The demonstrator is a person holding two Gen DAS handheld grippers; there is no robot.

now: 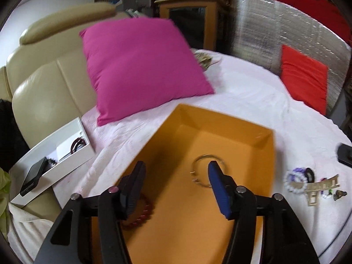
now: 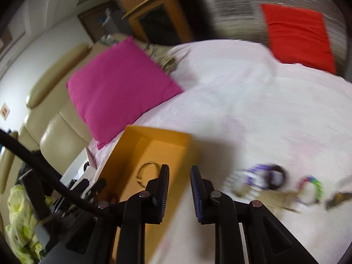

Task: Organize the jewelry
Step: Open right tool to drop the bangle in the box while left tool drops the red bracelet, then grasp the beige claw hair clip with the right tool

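An open orange box (image 1: pixel 222 115) lies on the white sheet. In it are a thin silver bangle (image 1: pixel 199 160) and a dark red beaded bracelet (image 1: pixel 146 209), the latter half hidden behind my left finger. My left gripper (image 1: pixel 176 165) hangs open over the box, nothing between its pads. To the right, on the sheet, is a heap of loose jewelry (image 1: pixel 308 180): beaded bracelets, a gold clip, small pieces. My right gripper (image 2: pixel 180 168) hovers at the right rim of the box (image 2: pixel 154 132), jaws slightly apart and empty. The jewelry heap (image 2: pixel 275 179) is blurred to its right.
A pink pillow (image 1: pixel 140 66) lies behind the box and a red pillow (image 1: pixel 303 77) at the far right. A white box (image 1: pixel 66 145) with a black phone (image 1: pixel 33 178) and bangles sits on the left by the beige headboard. A dark object (image 1: pixel 345 154) lies at the right edge.
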